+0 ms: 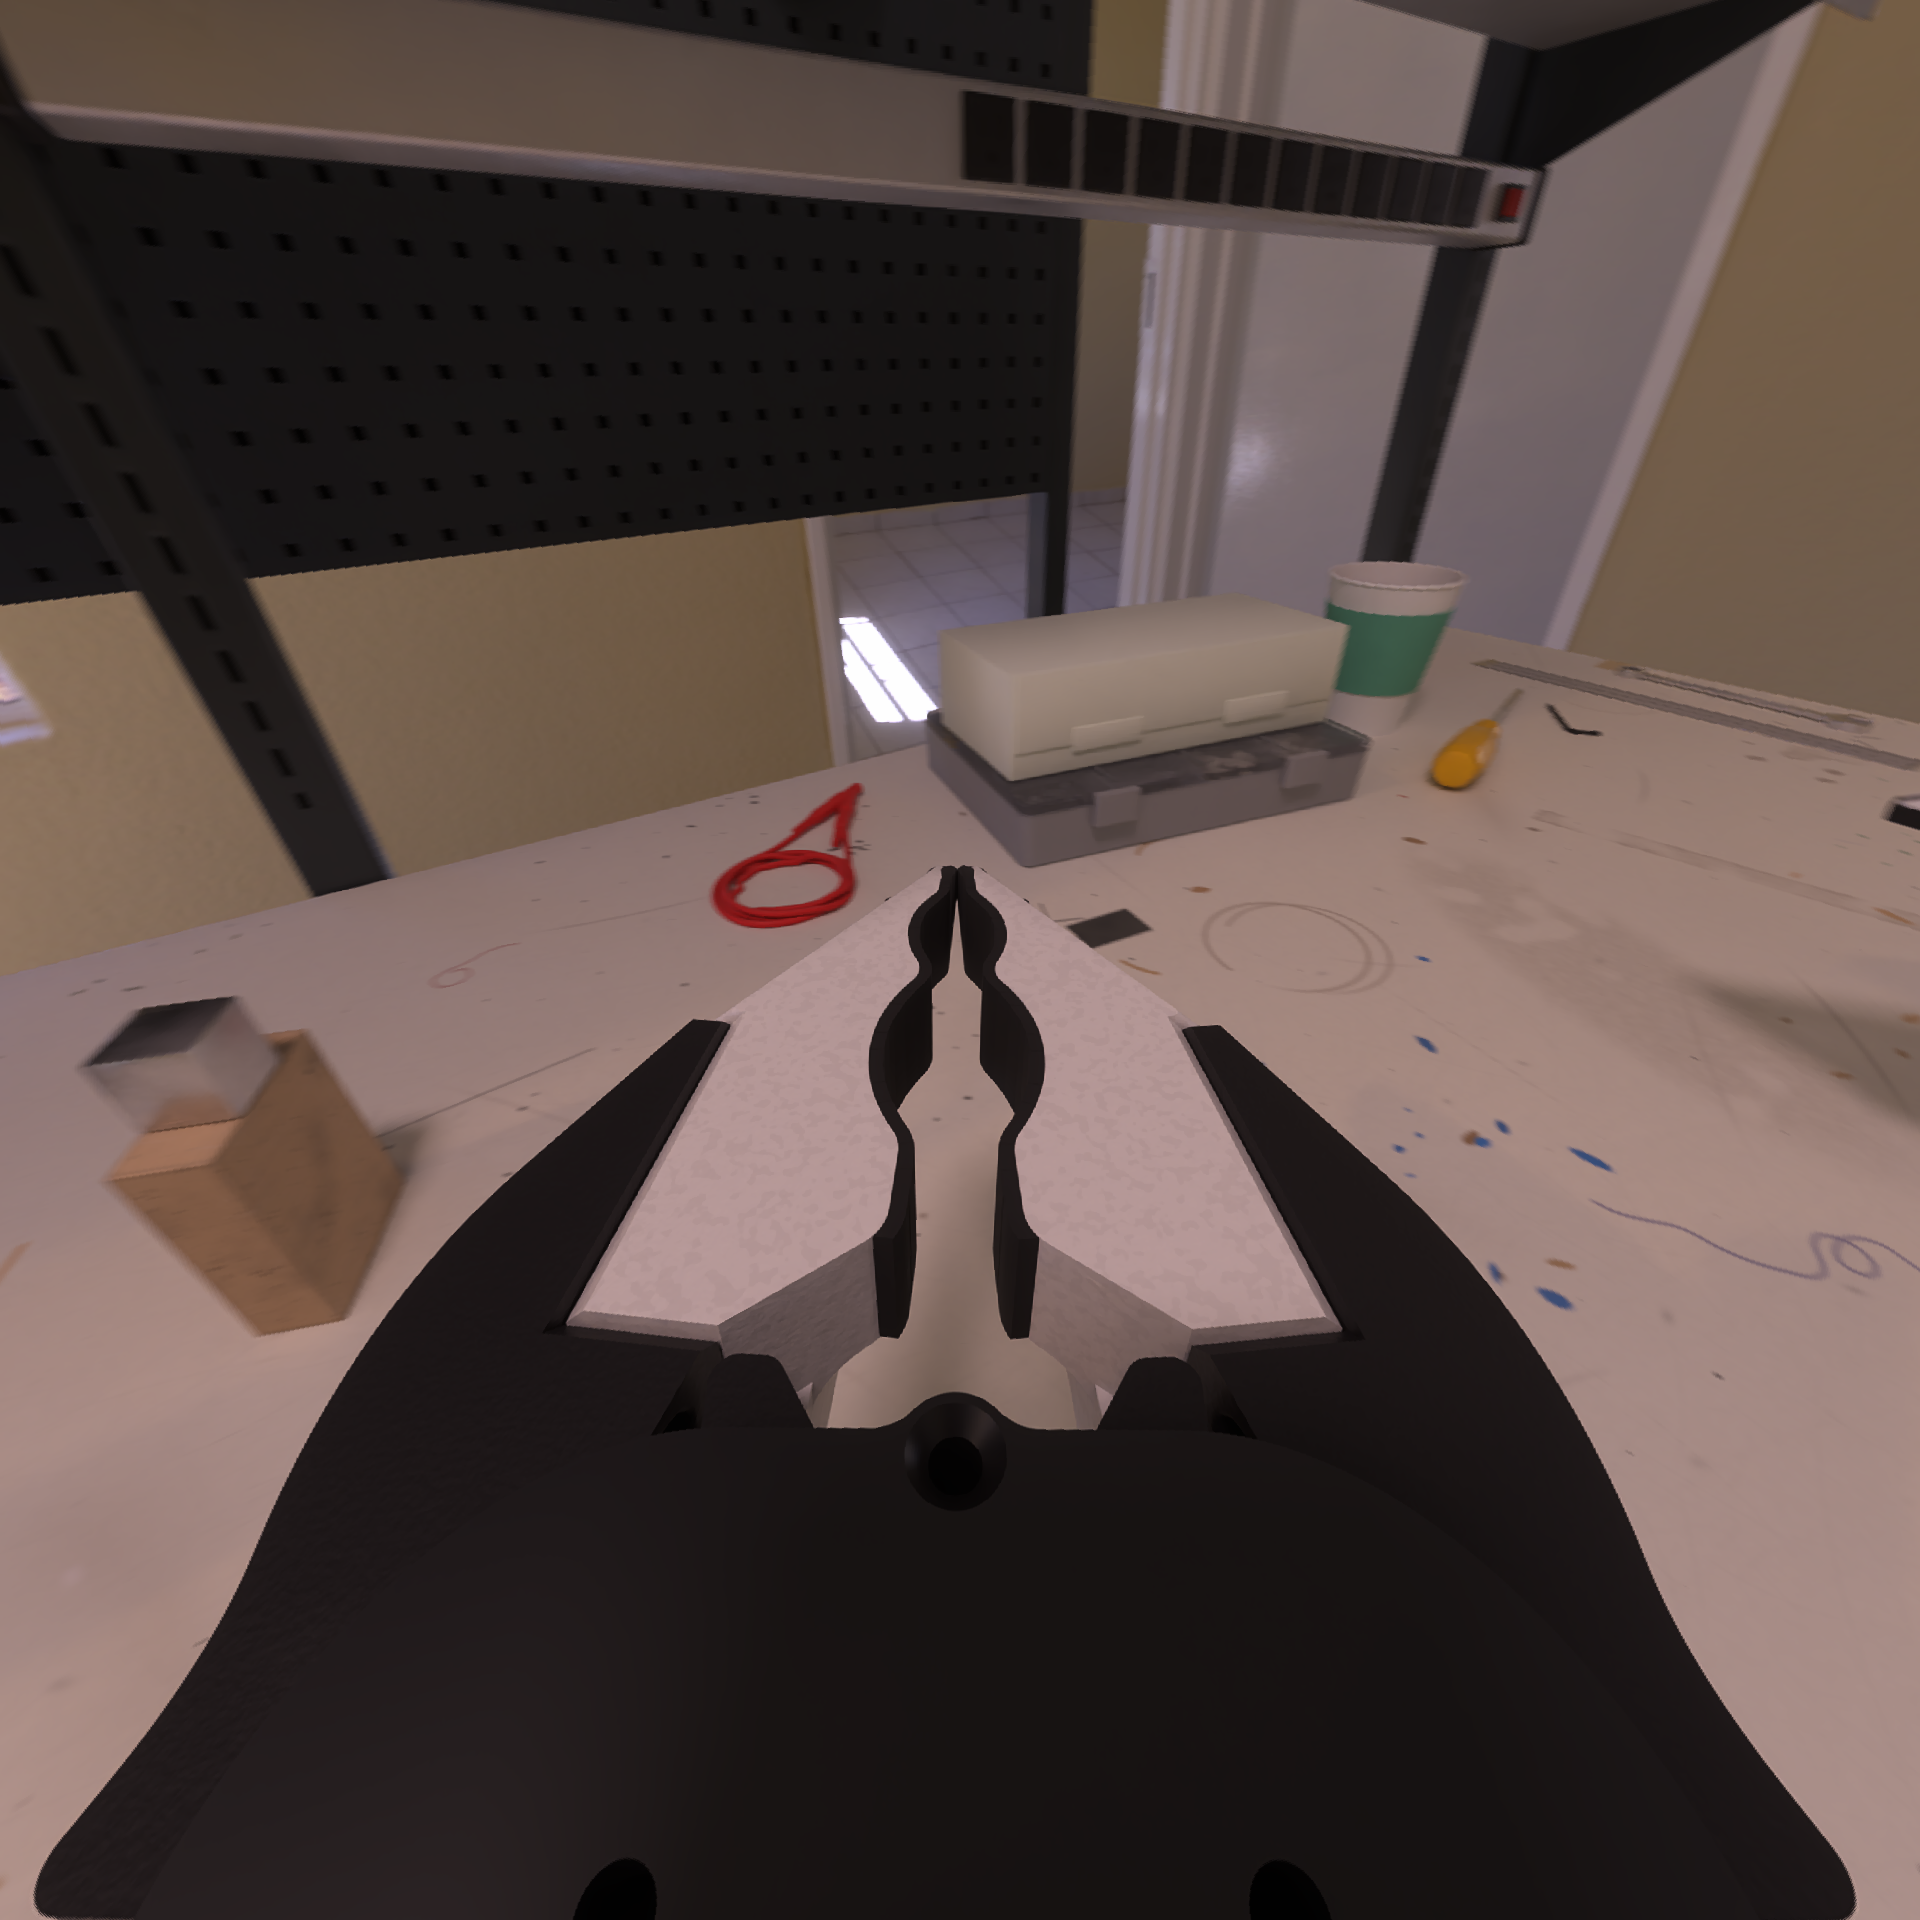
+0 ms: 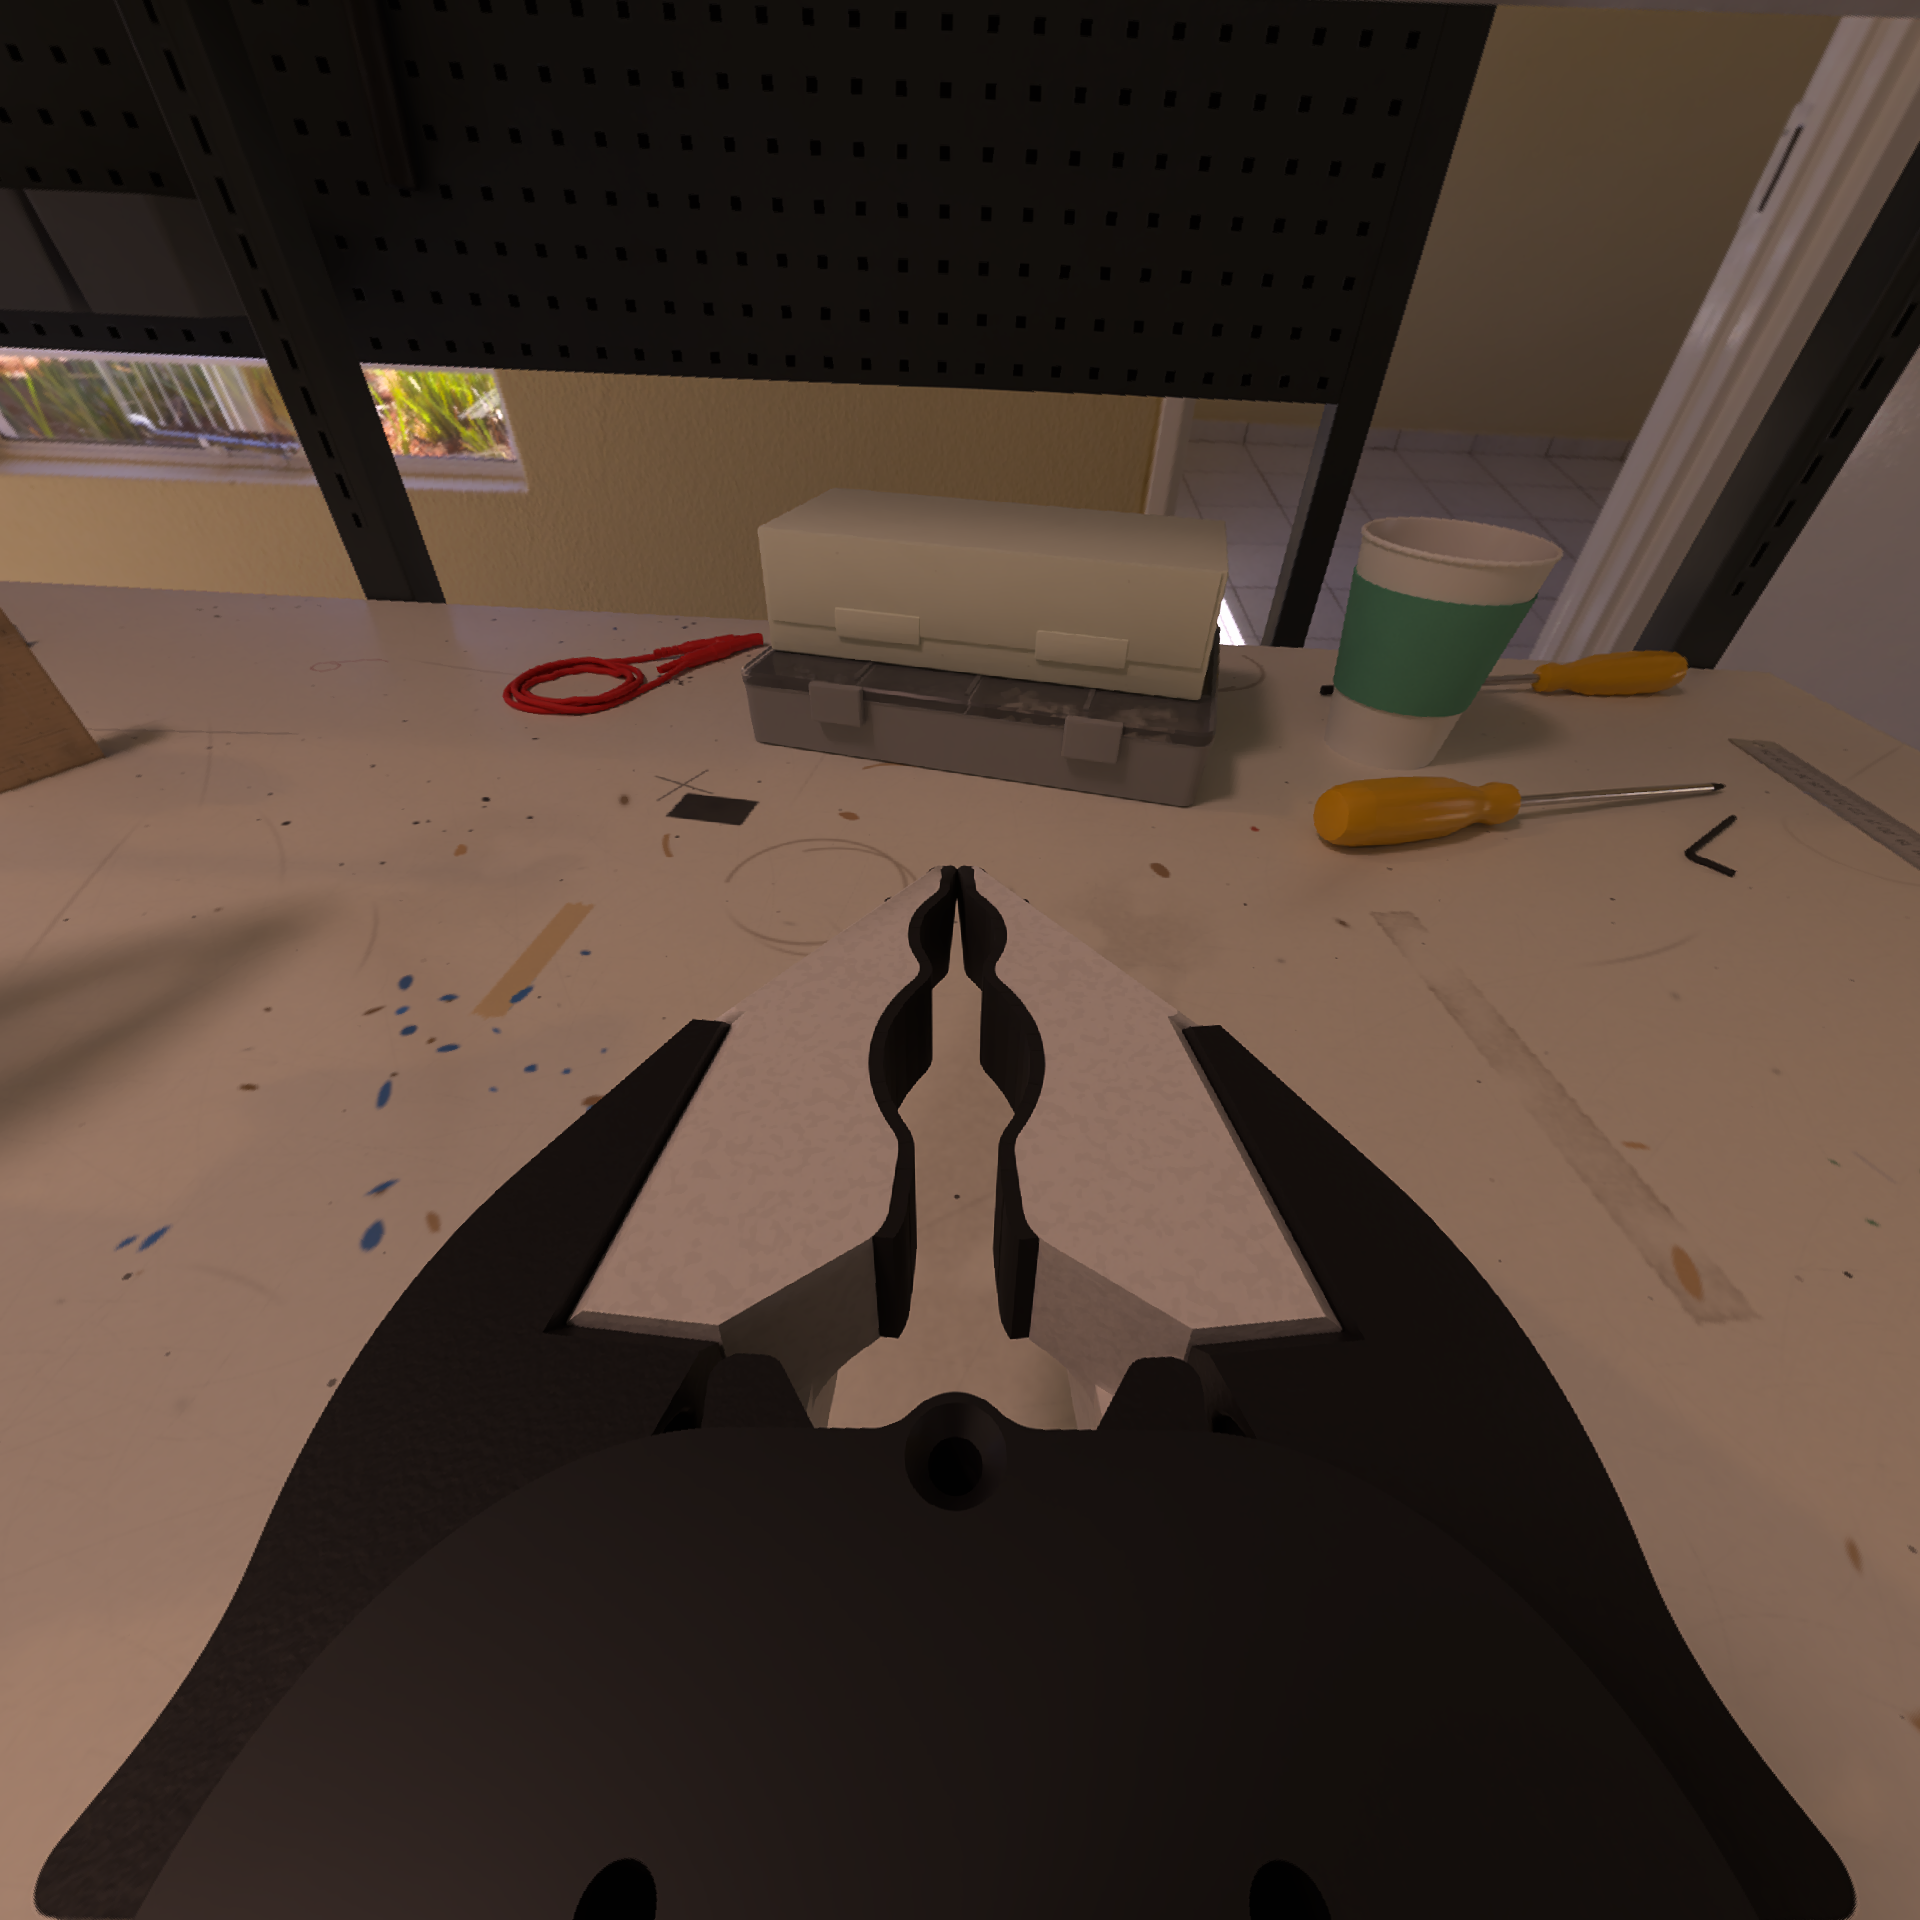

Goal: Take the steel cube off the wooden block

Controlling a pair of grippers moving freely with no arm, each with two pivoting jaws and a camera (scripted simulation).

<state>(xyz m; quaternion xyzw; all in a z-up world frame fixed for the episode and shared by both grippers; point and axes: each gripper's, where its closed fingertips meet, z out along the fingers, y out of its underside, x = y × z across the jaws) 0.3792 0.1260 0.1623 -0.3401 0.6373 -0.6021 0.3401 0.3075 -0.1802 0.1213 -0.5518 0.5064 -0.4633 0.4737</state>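
A shiny steel cube [image 1: 177, 1060] sits on top of an upright wooden block [image 1: 270, 1195] at the left of the left wrist view. My left gripper [image 1: 956, 878] is shut and empty, to the right of the block and apart from it, above the table. My right gripper [image 2: 956, 878] is shut and empty above the middle of the table. In the right wrist view only a corner of the wooden block [image 2: 36, 707] shows at the left edge; the cube is out of that view.
On the stained workbench [image 2: 1143, 987] lie a red cable coil [image 2: 582, 681], a cream case stacked on a grey case [image 2: 987, 644], a paper cup with a green sleeve [image 2: 1434, 634], two yellow-handled screwdrivers [image 2: 1413, 810], a hex key [image 2: 1709, 847] and a steel ruler [image 2: 1829, 800]. A black pegboard [image 2: 831, 187] stands behind.
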